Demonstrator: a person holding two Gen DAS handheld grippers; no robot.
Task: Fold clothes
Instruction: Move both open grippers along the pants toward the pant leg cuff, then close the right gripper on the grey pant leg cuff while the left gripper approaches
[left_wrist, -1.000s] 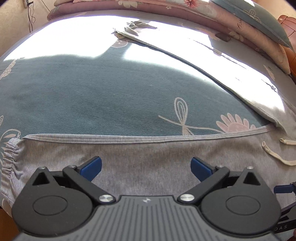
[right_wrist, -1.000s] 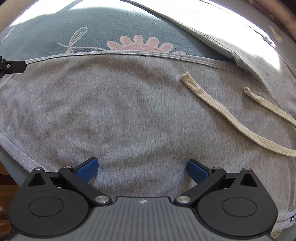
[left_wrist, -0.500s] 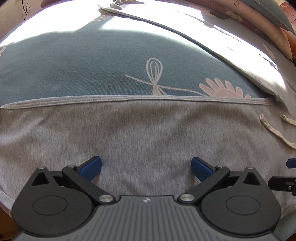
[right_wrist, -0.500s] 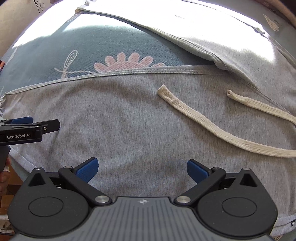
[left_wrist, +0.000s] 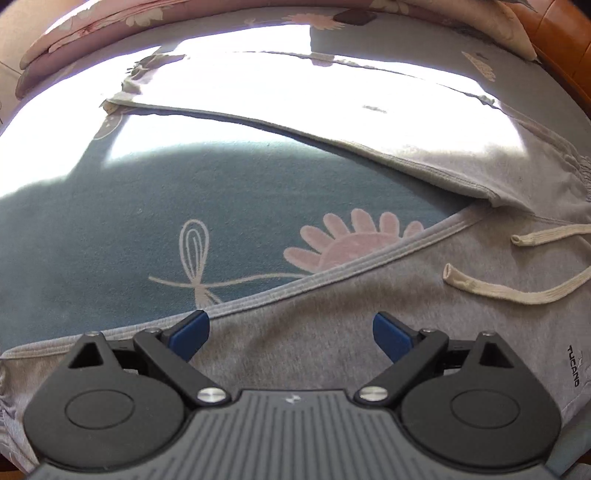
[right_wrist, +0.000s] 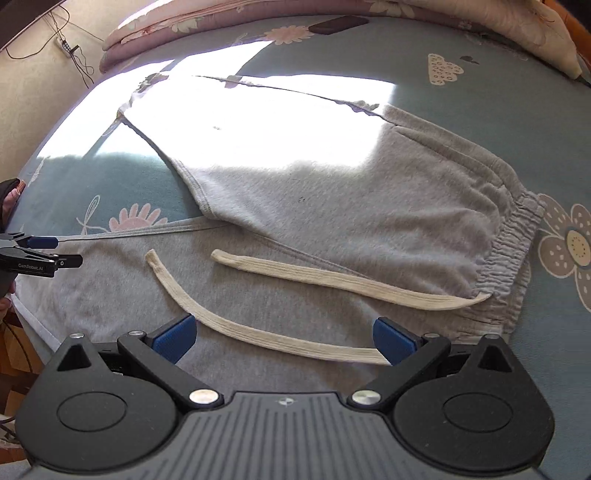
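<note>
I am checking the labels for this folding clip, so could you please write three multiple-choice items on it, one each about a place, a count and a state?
1. Where do the grey sweatpants lie?
A. On a blue-green floral bedsheet
B. On a wooden floor
C. Over a chair back

2. How many loose cream drawstring ends show on the pants?
A. One
B. Two
C. Four

3. How does the right gripper stand?
A. Clamped on the waistband
B. Open, gripping nothing
C. Shut on a drawstring

Answers:
1 A: the bedsheet with its flower prints surrounds the pants.
2 B: one drawstring end and another drawstring end lie on the fabric.
3 B: its blue pads stand wide apart above the cloth, with a drawstring running between them, unpinched.
</note>
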